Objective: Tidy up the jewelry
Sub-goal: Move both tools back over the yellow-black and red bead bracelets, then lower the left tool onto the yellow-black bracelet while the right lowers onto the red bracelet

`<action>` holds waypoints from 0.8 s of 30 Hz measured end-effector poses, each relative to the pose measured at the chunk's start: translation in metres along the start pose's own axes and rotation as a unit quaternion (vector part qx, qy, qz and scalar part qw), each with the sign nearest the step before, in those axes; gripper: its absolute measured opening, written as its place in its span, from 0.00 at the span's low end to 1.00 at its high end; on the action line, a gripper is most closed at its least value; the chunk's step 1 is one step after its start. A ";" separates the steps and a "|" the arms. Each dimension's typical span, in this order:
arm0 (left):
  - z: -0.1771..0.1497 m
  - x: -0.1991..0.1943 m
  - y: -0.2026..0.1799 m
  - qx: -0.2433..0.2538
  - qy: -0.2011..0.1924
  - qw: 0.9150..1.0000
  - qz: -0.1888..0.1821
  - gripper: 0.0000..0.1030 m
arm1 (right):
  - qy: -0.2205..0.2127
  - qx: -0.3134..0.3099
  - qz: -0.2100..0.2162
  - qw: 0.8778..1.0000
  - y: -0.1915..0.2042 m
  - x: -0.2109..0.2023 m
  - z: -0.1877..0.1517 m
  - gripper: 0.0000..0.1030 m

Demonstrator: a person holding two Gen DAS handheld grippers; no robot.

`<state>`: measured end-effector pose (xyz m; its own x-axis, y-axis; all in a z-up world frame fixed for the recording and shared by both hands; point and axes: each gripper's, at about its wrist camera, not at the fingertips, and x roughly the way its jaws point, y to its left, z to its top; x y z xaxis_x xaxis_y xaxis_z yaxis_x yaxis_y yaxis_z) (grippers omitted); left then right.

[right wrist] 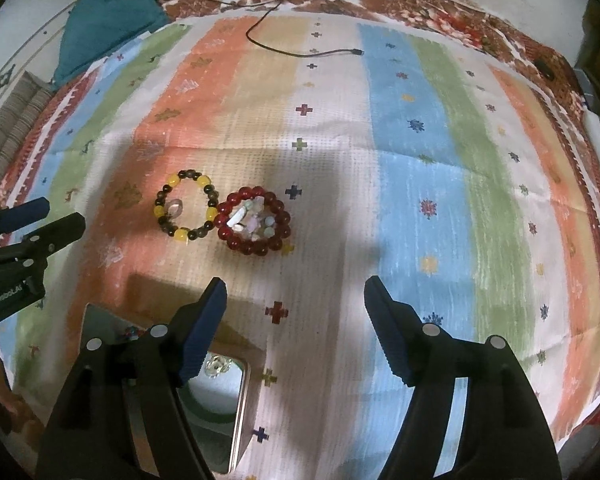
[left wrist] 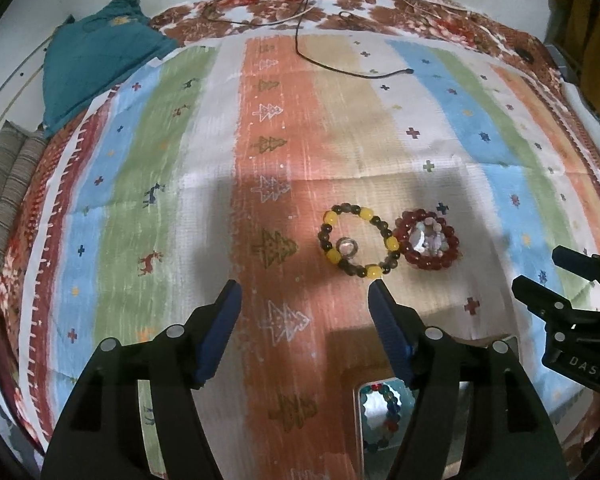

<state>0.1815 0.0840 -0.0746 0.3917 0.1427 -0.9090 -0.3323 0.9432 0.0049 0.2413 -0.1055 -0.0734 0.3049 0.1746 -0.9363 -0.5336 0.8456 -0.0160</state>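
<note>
We judge the step in hand to be fetching the next piece from the striped cloth [right wrist: 400,128] and carrying it to the box [right wrist: 240,404] that sits under our grippers. The yellow bracelet [left wrist: 358,242] lies flat beside the red bracelet [left wrist: 426,240], their beads touching, so we should come down on the yellow one's far-left beads, away from its neighbour, and pinch across the bead string, not the clear stone [left wrist: 347,247] inside the ring. The red one holds a pile of small pale stones [right wrist: 252,218]; lifting it carelessly may scatter them.

Our left gripper [left wrist: 304,304] is spread wide, holding nothing, just short of the yellow bracelet. Our right gripper [right wrist: 294,300] is equally wide and empty, above the cloth.
</note>
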 end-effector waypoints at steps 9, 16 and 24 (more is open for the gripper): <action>0.013 0.015 -0.004 0.004 0.004 1.000 0.000 0.66 | 0.012 0.002 -0.004 1.000 -0.005 0.018 0.013 0.69; 0.021 0.025 -0.002 0.002 0.006 1.000 0.006 0.67 | 0.019 -0.001 -0.005 1.000 -0.005 0.028 0.021 0.69; 0.028 0.037 -0.003 0.007 0.008 1.000 0.008 0.68 | 0.029 -0.002 -0.006 1.000 -0.006 0.044 0.030 0.69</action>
<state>0.2209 0.0943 -0.0964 0.3725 0.1538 -0.9152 -0.3272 0.9446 0.0255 0.2819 -0.0880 -0.1042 0.2656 0.1356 -0.9545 -0.5336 0.8453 -0.0284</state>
